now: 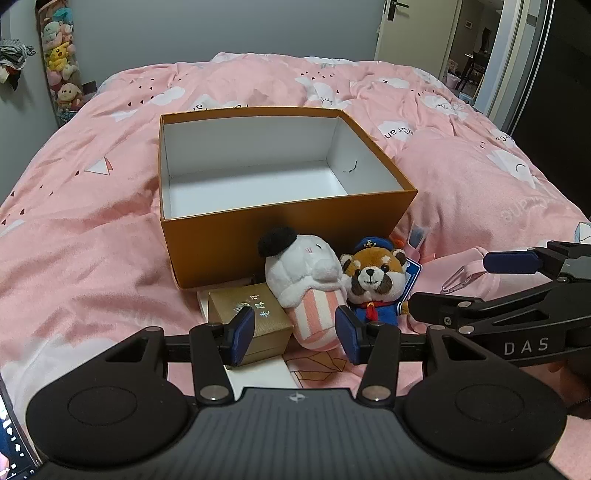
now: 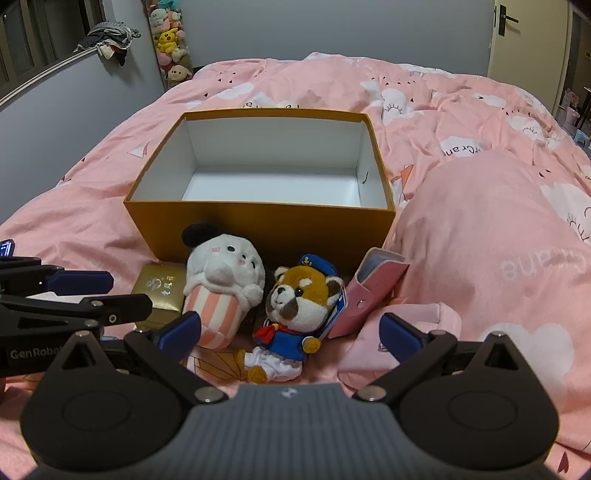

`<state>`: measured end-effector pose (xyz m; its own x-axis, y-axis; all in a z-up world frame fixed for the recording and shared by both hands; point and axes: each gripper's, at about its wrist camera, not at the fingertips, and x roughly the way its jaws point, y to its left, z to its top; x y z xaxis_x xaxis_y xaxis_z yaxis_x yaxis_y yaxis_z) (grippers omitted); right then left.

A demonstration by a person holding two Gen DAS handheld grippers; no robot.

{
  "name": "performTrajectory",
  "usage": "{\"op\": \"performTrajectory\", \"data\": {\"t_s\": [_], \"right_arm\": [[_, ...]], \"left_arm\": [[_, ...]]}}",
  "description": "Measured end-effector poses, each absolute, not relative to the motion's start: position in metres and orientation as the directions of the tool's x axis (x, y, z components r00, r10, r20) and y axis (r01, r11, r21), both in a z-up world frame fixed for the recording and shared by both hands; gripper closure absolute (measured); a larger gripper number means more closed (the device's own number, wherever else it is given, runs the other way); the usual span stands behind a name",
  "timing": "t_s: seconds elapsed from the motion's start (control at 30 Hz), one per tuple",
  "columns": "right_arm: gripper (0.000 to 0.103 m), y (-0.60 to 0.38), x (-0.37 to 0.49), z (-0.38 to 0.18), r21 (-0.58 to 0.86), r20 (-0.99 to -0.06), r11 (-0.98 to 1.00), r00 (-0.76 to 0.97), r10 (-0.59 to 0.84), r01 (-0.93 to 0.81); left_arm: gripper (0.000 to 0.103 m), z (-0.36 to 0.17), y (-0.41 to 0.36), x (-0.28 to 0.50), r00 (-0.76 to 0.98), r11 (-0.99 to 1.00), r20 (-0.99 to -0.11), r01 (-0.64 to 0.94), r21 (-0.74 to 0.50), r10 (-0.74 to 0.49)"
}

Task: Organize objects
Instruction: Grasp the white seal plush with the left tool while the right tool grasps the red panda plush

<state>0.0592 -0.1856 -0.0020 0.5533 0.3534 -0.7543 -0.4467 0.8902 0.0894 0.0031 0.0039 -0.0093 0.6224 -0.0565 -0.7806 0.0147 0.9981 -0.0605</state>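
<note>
An open orange box (image 1: 288, 236) (image 2: 258, 225) with a bare white inside stands on the bed. Against its near wall lean a white plush with a black pompom and pink-striped base (image 1: 306, 280) (image 2: 221, 284) and a red panda plush in a blue sailor suit (image 1: 373, 284) (image 2: 295, 306). A small gold box (image 1: 258, 317) (image 2: 162, 288) lies left of them, and a pink case (image 2: 369, 291) stands to their right. My left gripper (image 1: 295, 334) (image 2: 129, 291) is open, its pads either side of the striped base without touching it. My right gripper (image 2: 291, 330) (image 1: 450, 284) is open wide around the panda, not touching.
A pink patterned duvet (image 1: 92, 229) (image 2: 480, 258) covers the bed, bulging high at the right. A small pink pouch with a clear clip (image 1: 458, 282) lies by the right gripper. Hanging plush toys (image 1: 61, 62) and a door (image 1: 413, 26) are at the far wall.
</note>
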Motion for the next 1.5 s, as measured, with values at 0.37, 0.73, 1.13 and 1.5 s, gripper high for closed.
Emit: {"op": "performTrajectory", "data": {"t_s": [0.37, 0.73, 1.13, 1.5], "right_arm": [[0.001, -0.186, 0.059, -0.004, 0.094, -0.758, 0.889, 0.547, 0.356, -0.448], [0.007, -0.184, 0.063, -0.004, 0.134, -0.751, 0.867, 0.523, 0.404, -0.479], [0.049, -0.184, 0.109, -0.027, 0.224, -0.807, 0.853, 0.401, 0.433, -0.470], [0.033, -0.166, 0.129, -0.045, 0.094, -0.824, 0.812, 0.412, 0.388, -0.577]], "left_arm": [[0.046, -0.011, 0.004, 0.004, 0.613, 0.997, -0.787, 0.011, -0.071, -0.063], [0.057, -0.010, 0.022, 0.010, 0.599, 0.987, -0.791, -0.007, -0.160, -0.124], [0.055, -0.027, 0.030, 0.055, 0.544, 0.962, -0.809, -0.013, -0.272, -0.222], [0.035, -0.059, 0.024, 0.097, 0.482, 0.965, -0.850, -0.031, -0.260, -0.213]]}}
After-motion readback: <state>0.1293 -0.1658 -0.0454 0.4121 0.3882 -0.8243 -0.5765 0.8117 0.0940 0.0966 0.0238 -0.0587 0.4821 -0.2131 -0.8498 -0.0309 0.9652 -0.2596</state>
